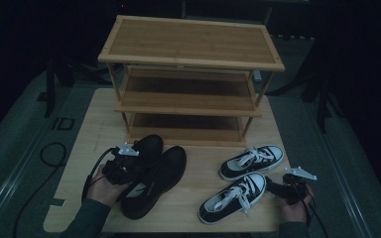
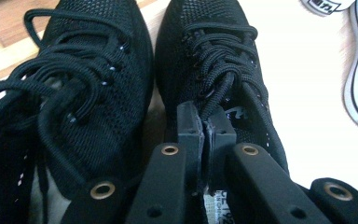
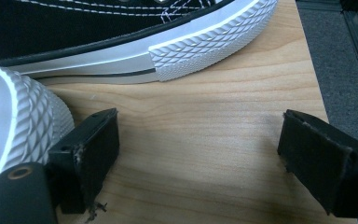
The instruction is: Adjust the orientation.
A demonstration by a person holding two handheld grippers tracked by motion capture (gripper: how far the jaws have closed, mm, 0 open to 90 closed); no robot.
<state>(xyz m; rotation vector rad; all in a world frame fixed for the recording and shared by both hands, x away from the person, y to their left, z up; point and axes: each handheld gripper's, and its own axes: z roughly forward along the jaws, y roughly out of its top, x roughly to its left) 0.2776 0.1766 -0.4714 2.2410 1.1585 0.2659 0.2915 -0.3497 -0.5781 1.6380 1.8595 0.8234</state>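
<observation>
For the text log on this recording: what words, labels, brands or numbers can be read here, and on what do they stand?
"ID": pale letters on the dark floor left of the table.
White tag inside the black shoe, beneath the left gripper: dark print, too blurred to read.
Sneaker sole patch, left gripper view: cut off, unreadable.

High view overhead facing the rack (image 1: 191, 74), gripper views close over shoes, sharing the table (image 1: 198, 198).

black shoes (image 2: 98, 93): matt knit mesh cloth, woven laces
sneakers (image 3: 121, 28): dark canvas, white stitching, rubber toe with diamond texture
tabletop (image 3: 205, 126): pale wood, smooth, visible grain
rack (image 1: 191, 44): bamboo-looking wood
tongs (image 3: 196, 154): matt black plastic, scuffed pads
</observation>
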